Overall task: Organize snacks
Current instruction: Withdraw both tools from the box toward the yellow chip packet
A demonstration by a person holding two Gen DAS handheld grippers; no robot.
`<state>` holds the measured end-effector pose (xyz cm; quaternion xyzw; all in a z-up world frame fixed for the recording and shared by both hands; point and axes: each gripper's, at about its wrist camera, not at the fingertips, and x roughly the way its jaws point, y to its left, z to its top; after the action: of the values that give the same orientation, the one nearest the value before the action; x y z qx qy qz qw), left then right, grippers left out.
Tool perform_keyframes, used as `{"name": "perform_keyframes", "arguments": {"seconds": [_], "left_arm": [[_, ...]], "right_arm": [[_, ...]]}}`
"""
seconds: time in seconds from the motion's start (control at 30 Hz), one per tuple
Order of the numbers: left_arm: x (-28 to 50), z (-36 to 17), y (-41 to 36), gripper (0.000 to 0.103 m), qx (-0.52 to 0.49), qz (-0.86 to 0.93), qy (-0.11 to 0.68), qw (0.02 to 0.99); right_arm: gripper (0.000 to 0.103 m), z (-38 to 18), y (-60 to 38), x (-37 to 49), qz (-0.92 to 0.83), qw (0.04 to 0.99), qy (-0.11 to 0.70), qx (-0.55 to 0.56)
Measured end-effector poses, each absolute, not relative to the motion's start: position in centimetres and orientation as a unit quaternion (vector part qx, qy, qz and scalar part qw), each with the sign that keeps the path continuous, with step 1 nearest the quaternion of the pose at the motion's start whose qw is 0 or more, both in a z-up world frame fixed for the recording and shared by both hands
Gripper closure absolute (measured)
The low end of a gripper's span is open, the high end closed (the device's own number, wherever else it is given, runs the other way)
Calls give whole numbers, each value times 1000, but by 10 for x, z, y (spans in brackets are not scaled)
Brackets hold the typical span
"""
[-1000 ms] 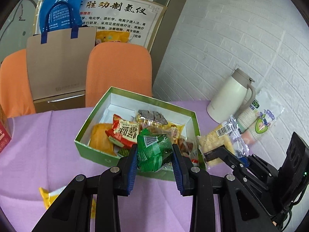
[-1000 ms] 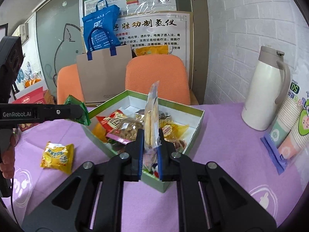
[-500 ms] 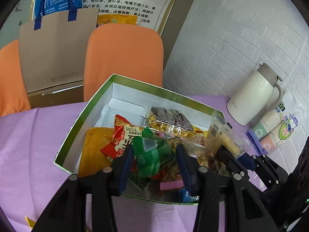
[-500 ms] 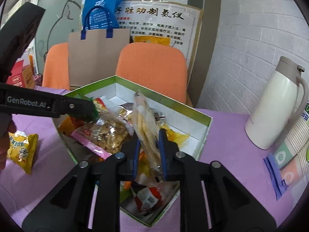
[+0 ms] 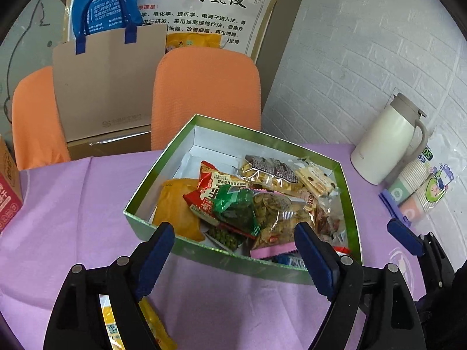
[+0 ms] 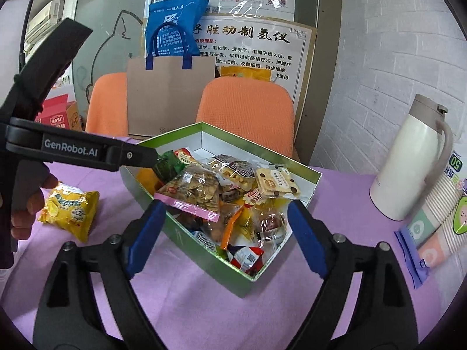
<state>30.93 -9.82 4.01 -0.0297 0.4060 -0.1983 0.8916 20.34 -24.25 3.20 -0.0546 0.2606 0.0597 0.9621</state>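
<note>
A green box (image 5: pixel 233 256) (image 6: pixel 186 239) with a white inside holds several snack packs on the purple tablecloth. The green pack (image 5: pixel 236 208) (image 6: pixel 167 167) lies on top of the pile near the box's front. The clear biscuit pack (image 5: pixel 315 179) (image 6: pixel 275 182) rests at the box's right side. My left gripper (image 5: pixel 236 256) stands open just in front of the box, nothing between its fingers. My right gripper (image 6: pixel 226 236) is open too, over the box's near corner. A yellow pack (image 6: pixel 70 208) (image 5: pixel 151 326) lies on the cloth left of the box.
A white thermos jug (image 5: pixel 388 143) (image 6: pixel 411 160) and a sleeve of paper cups (image 5: pixel 420 189) (image 6: pixel 440 218) stand right of the box by the brick wall. Two orange chairs (image 5: pixel 204 93) and a paper bag (image 5: pixel 108 84) are behind the table. A red carton (image 5: pixel 7 192) sits far left.
Both grippers opened and drew back. The green pack dropped from the left gripper into the box; the clear biscuit pack dropped from the right gripper into the box.
</note>
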Motion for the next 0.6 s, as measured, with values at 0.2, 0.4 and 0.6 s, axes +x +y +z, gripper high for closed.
{"name": "perform_keyframes", "arguments": {"seconds": [0.2, 0.4, 0.6], "left_arm": [[262, 51, -83, 17, -21, -161, 414, 896], [207, 52, -58, 17, -28, -136, 400, 906], [166, 47, -37, 17, -18, -110, 386, 916]], "right_arm": [[4, 54, -243, 153, 56, 972, 227, -21], [2, 57, -237, 112, 61, 974, 216, 8], [2, 49, -226, 91, 67, 971, 227, 25]]}}
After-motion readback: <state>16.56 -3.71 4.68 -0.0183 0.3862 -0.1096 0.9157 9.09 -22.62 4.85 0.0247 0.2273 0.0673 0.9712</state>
